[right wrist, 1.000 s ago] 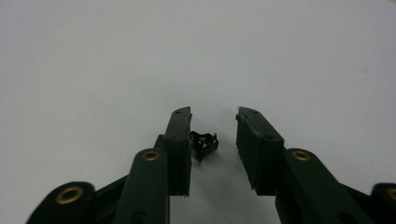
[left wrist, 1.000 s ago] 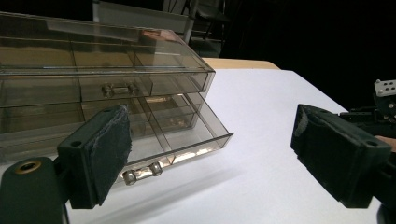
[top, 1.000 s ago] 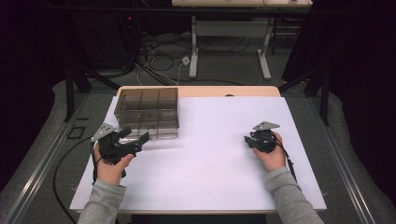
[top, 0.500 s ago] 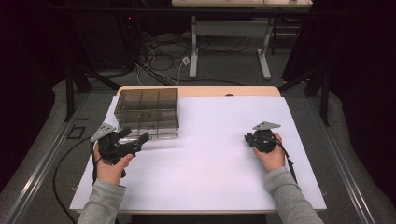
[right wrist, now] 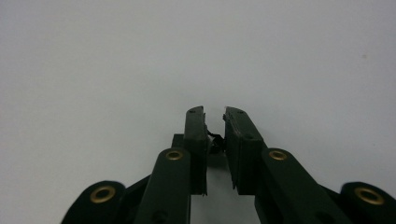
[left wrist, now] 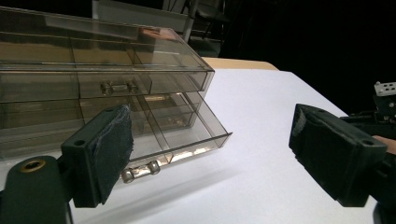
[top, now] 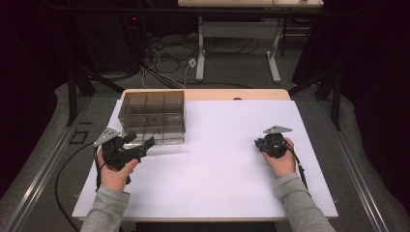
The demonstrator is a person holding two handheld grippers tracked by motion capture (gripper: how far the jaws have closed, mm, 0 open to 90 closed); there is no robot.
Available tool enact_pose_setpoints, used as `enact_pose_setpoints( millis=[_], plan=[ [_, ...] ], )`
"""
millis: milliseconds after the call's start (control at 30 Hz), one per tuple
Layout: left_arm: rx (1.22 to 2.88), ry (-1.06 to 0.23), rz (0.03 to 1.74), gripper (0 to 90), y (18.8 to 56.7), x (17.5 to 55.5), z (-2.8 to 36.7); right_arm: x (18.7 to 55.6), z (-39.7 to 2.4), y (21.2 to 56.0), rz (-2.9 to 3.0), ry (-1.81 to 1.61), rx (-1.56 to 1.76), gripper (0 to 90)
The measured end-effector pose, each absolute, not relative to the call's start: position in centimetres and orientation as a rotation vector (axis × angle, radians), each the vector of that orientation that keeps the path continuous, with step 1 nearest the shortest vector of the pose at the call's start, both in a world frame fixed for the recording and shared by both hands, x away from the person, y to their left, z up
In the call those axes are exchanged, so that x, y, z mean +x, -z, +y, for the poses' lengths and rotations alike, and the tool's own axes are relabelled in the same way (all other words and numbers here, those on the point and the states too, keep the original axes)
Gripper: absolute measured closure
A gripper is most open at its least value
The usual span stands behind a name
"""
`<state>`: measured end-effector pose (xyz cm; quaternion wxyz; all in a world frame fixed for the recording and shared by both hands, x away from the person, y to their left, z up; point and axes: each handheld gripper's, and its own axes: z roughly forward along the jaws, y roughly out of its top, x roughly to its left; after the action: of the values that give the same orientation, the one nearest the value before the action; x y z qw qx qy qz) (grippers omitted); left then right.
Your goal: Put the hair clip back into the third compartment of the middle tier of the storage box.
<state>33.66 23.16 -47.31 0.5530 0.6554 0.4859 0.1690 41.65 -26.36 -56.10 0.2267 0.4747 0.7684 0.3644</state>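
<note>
Smoky clear plastic drawer box point(top: 153, 116) sits at the far left of the white table point(top: 217, 164), lower drawer point(left wrist: 187, 135) slid partway out, small clear handles on each front. No readable writing on it. Left gripper point(top: 145, 145) is near that drawer, jaws wide, nothing between them. Right gripper point(top: 258, 144) has just closed over bare table, jaws nearly together, empty.

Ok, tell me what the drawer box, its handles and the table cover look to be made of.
Drawer box: smoky, see-through hard plastic by the look, glossy; the dividers show through its walls and the edges catch highlights.
Handles: clear bars with shiny ends, plastic or possibly metal-capped; too small to settle.
Table cover: matte white sheet, paper or thin plastic, with a wooden edge showing beyond it at the far side.
</note>
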Motion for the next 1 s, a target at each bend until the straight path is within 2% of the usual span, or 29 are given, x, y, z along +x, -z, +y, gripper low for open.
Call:
enact_pose_setpoints(
  millis=[400, 600, 1000],
  plan=[
    [1.565, -0.411, 1.167, 13.6, 47.4, 33.8, 23.0, 40.6, -26.4, 54.1, 2.054, -1.084, 1.352, 79.6],
    [1.581, -0.403, 1.146, 8.3, 47.4, 33.8, 23.0, 40.1, -26.4, 53.1, 2.037, -1.102, 1.351, 79.6],
    [1.615, -0.426, 1.117, 4.2, 47.3, 33.7, 22.9, 39.5, -26.3, 51.5, 2.033, -1.147, 1.368, 79.7]
  ],
)
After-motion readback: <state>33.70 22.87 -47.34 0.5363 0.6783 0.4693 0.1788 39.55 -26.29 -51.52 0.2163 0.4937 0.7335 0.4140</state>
